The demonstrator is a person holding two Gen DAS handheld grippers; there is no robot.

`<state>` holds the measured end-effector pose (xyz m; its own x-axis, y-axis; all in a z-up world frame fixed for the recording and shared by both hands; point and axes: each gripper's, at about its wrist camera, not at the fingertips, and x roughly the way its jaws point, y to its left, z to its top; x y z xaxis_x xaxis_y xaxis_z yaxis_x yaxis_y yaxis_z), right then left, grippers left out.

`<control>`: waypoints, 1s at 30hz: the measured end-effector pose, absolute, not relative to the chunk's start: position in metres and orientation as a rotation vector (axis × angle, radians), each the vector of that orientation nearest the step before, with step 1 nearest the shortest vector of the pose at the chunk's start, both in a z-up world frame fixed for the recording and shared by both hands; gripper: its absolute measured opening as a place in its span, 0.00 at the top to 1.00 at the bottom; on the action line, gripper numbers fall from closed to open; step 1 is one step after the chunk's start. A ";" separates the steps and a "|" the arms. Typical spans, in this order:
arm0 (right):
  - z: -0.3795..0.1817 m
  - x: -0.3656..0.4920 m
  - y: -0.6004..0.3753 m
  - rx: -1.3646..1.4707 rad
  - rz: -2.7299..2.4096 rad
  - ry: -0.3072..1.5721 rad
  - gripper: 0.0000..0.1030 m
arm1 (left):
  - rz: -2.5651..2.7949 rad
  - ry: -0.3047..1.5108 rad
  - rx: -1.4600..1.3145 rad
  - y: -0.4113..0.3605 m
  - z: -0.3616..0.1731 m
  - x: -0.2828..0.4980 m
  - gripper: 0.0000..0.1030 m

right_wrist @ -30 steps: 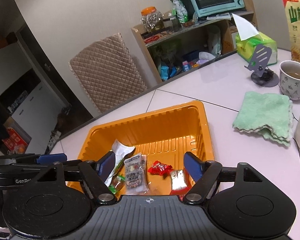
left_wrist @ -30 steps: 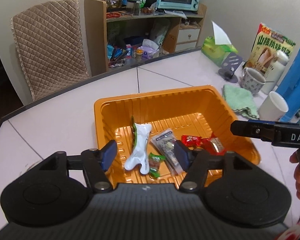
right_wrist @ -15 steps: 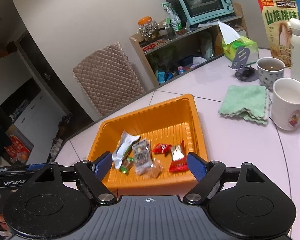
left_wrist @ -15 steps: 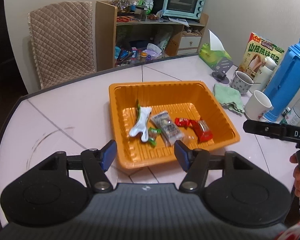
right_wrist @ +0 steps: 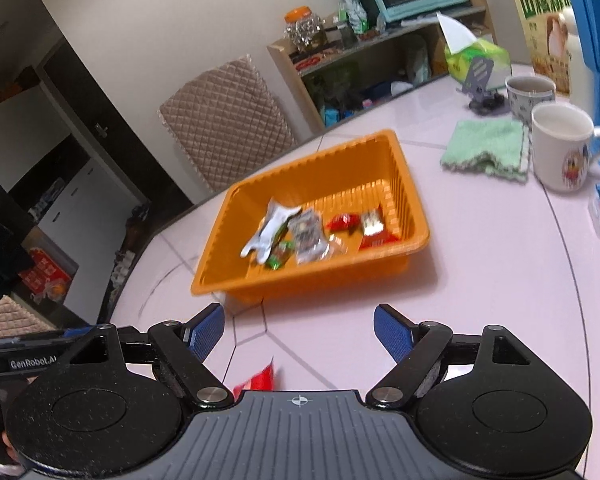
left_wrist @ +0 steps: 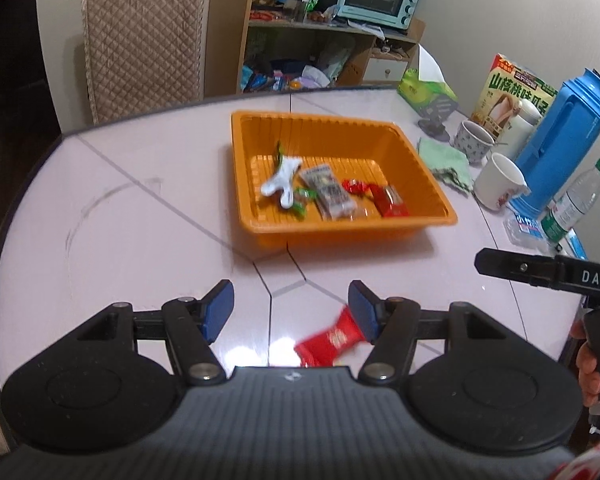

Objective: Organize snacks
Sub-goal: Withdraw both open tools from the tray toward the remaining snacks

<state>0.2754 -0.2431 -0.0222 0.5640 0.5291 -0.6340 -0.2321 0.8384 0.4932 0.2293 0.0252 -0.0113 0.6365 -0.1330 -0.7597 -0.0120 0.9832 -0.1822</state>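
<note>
Tray: orange plastic, set at the middle of the white table, well beyond both grippers.
Tray contents: a white packet, a small green sweet, a clear printed packet, a small red sweet and a red packet, all lying along the near half of the floor.
Loose snack: a red packet is seen flat on the table at the near edge, outside the tray; only its tip shows in the right wrist view.
Left gripper: spread wide, nothing held; the loose red packet lies just beside its right finger, contact not determinable.
Right gripper: spread wide, nothing held; bare table between the fingers.
Far right of table: green cloth, two mugs, a blue jug, a water bottle, a tissue box and a cereal box.
Step in hand: judged as the approach to the last loose snack.
Next move: the left gripper is to be centred over the red packet, lowered and closed on it; the packet is then to be carried to the tray.
Caution: a thin, flat wrapper is easily slid instead of pinched.
</note>
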 end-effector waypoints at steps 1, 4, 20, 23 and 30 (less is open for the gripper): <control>-0.023 0.272 -0.243 0.380 0.461 0.872 0.21 | -0.070 0.883 -0.182 0.025 -0.013 0.225 0.42; -0.026 0.263 -0.241 0.377 0.461 0.888 0.21 | -0.066 0.897 -0.197 0.024 -0.020 0.211 0.42; -0.060 0.223 -0.221 0.300 0.482 1.000 0.21 | -0.045 0.987 -0.183 0.014 -0.063 0.169 0.43; -0.067 0.217 -0.216 0.275 0.488 1.017 0.21 | -0.048 0.998 -0.163 0.009 -0.071 0.164 0.43; -0.081 0.206 -0.204 0.205 0.495 1.032 0.21 | -0.060 1.012 -0.139 0.001 -0.087 0.162 0.43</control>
<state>0.2057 -0.2040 -0.0805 0.4153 0.4851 -0.7695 -0.2960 0.8720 0.3900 0.1624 0.0012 -0.0867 0.5294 -0.1146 -0.8406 -0.0146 0.9895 -0.1440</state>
